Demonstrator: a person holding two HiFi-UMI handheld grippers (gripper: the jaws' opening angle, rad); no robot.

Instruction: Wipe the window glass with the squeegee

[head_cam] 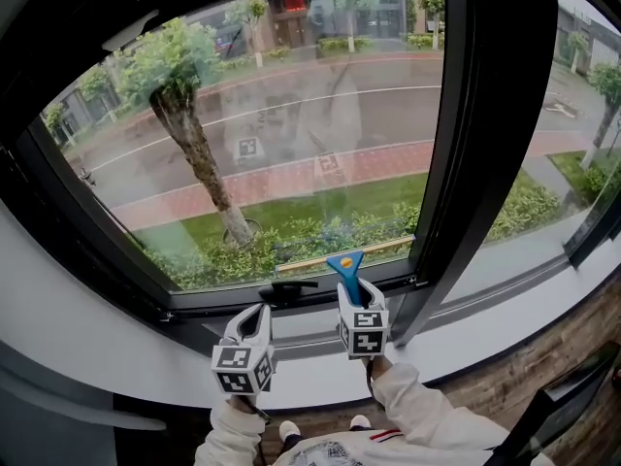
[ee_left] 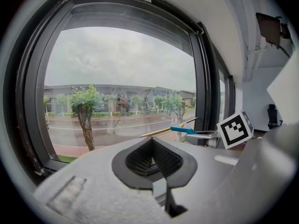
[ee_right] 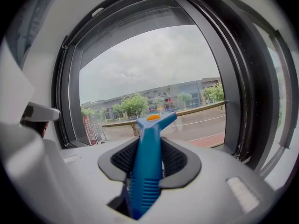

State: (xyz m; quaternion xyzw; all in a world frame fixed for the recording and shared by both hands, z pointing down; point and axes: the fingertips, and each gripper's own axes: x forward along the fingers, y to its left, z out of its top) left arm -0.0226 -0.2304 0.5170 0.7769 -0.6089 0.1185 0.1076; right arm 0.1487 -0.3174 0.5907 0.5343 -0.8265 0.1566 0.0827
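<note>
Closest to me, the right gripper [head_cam: 349, 294] is clamped on the blue handle of the squeegee [head_cam: 345, 263], which stands upright out of its jaws. Its long blade lies level across the lower part of the window glass [head_cam: 291, 134], just above the frame. Just beside it, I see the left gripper [head_cam: 259, 312], jaws together on nothing, below the black window handle [head_cam: 287, 287].

Outside, 1 tree [head_cam: 184, 115] is being shown rising from a grass strip [head_cam: 320, 207], with a grey road [head_cam: 320, 105] and a red brick path [head_cam: 281, 181] behind. A black handle [head_cam: 287, 287] is being carried at the lower frame's [head_cam: 209, 297] middle, above the white sill [head_cam: 87, 328].
</note>
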